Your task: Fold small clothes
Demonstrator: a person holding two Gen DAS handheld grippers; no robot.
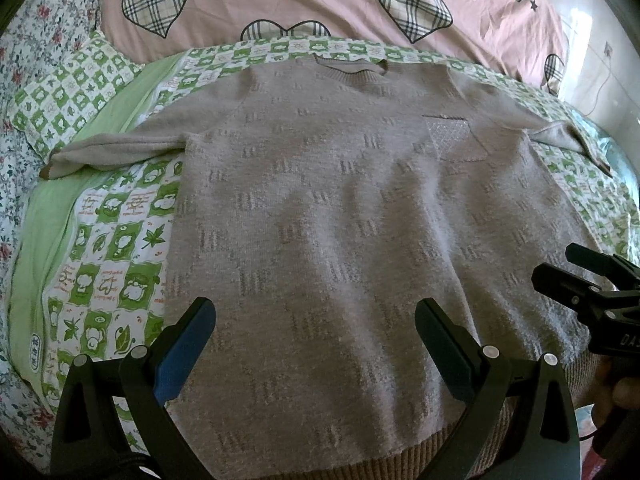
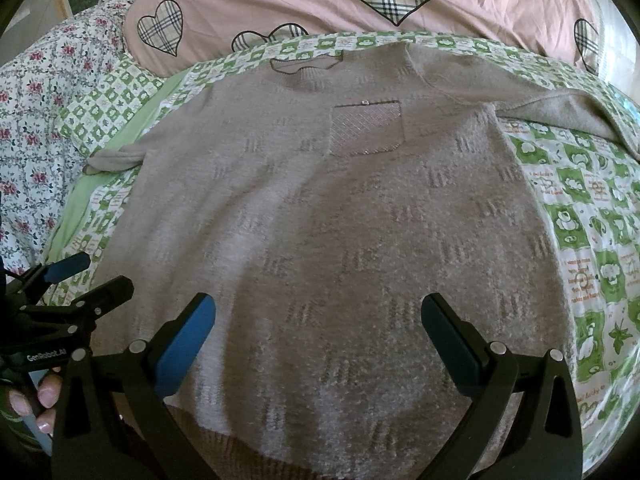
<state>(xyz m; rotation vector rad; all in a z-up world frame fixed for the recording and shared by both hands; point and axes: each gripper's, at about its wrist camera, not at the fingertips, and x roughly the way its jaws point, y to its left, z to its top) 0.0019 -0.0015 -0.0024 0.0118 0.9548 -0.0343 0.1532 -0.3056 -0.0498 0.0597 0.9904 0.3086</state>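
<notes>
While flat, sweater (image 1: 340,220) pocket (image 2: 366,128) seemingly empty.

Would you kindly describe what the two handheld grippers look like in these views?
Both the left gripper and the right gripper are black, angular frames with silver pivot pins and blue pads lining the fingers. White "GenRobot.AI" lettering marks the left one's body.

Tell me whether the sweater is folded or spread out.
Spread out. The sweater lies flat and face up on the quilt, both sleeves out to the sides, the hem nearest the grippers.
</notes>
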